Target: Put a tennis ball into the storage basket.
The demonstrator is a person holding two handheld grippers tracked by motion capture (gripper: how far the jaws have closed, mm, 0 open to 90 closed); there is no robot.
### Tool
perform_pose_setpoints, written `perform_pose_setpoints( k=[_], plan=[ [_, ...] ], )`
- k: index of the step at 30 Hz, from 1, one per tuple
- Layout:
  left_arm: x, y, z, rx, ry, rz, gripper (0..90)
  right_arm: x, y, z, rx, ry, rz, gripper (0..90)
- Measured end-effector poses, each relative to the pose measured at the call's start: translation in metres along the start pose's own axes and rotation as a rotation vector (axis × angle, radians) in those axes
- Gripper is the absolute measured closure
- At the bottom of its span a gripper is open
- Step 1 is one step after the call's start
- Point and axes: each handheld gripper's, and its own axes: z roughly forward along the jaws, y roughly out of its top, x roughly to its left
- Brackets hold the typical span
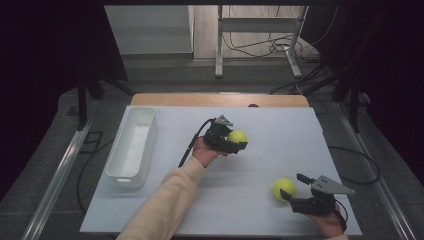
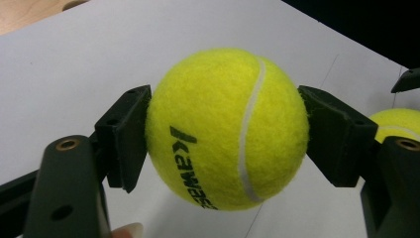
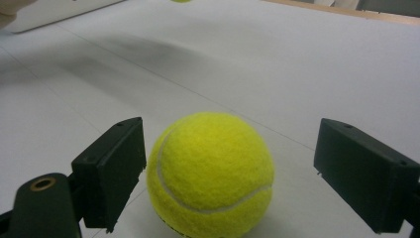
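Your left gripper (image 1: 235, 141) clamps a tennis ball (image 2: 227, 129) clear of the surface (image 1: 280, 135) for carrying | right gripper (image 1: 292, 192) gapes wide around the second tennis ball (image 3: 210, 173), not yet gripping.

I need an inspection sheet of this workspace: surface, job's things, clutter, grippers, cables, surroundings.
Surface: white table top, wooden edge at the far side.
Job's things: two yellow tennis balls; far ball clamped and lifted; near ball resting on the table; white bin at the left, nothing seen inside.
Clutter: nothing seen.
Grippers: left gripper shut on the far ball; right gripper open, jaws either side of the near ball, right jaw apart.
Cables: black cable from the left gripper; loose cables on the floor.
Surroundings: dark curtains, metal stand legs behind.
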Motion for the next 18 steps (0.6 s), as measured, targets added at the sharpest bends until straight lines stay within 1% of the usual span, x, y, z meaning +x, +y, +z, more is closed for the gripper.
perform_pose_setpoints(
  k=[18],
  plan=[
    [0.006, 0.002, -0.023, -0.031, 0.029, 0.002, 26.2, 0.000, 0.000, 0.000, 0.000, -0.004, 0.002, 13.2]
  ],
)
